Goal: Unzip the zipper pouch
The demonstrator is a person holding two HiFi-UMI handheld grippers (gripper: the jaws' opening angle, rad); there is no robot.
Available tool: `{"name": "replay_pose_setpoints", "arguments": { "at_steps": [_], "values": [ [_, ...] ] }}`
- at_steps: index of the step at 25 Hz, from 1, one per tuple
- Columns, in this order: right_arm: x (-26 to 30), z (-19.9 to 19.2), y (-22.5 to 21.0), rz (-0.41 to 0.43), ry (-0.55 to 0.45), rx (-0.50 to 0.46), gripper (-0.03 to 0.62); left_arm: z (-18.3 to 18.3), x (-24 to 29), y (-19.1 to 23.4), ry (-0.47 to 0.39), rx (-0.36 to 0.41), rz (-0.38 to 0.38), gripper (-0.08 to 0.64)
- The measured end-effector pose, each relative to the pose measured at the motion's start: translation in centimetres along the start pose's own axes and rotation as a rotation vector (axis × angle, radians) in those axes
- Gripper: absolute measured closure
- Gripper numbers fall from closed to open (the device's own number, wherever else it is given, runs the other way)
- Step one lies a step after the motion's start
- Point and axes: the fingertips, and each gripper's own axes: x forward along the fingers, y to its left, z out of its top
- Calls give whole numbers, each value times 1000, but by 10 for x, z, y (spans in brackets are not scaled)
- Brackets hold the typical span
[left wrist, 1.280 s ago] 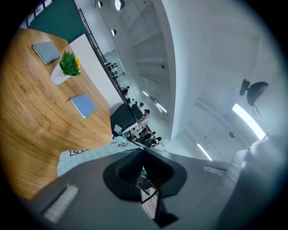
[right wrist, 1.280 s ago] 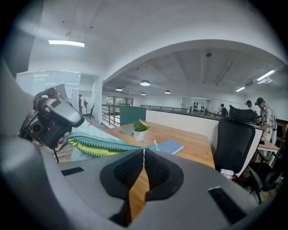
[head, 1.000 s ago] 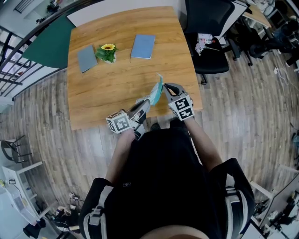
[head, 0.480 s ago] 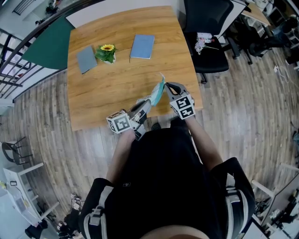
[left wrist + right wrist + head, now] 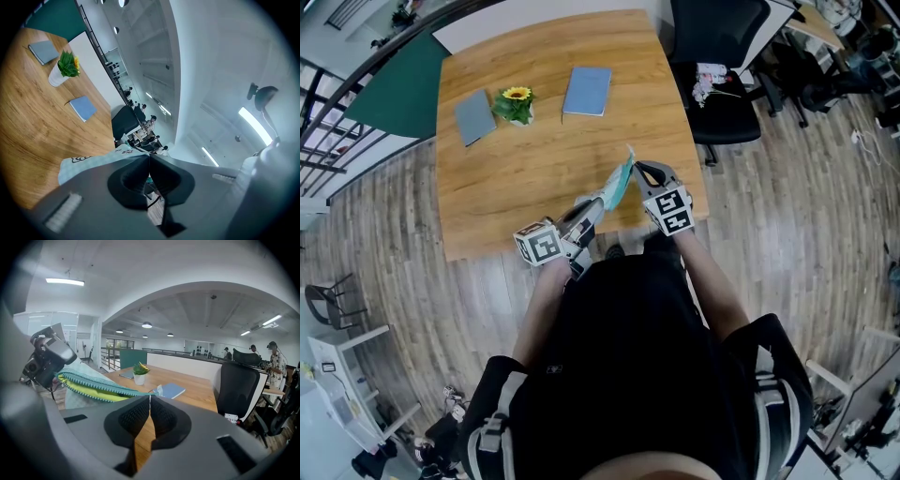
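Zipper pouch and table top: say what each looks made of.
Zipper pouch: apparently soft fabric, matte pale teal with a yellow-green lining; it sags and folds, and its toothed zipper is probably plastic. Table top: wood or wood-look laminate, smooth, with visible grain.

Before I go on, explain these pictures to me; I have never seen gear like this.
No robot here: a person holds a hand tool with two jaws in each hand. The head view comes from a camera on the person's head, looking down on a wooden table. The other two come from cameras riding on each tool, looking along its jaws. The left gripper is shut on the fabric of a teal zipper pouch, held above the table's near edge. The right gripper is shut at the zipper's end; its view shows the zipper gaping, yellow lining inside. On the table lie a grey notebook, a potted flower and a blue notebook.
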Motion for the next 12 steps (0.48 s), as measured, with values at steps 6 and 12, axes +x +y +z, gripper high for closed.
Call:
{"name": "replay_pose_setpoints", "arguments": {
  "at_steps": [6, 12],
  "values": [
    [1, 1, -1, -3, -4, -6, 581, 1, 1, -3, 4, 11, -2, 557],
    [3, 3, -5, -3, -7, -10, 581, 2, 0, -4, 7, 12, -6, 557]
  ]
}}
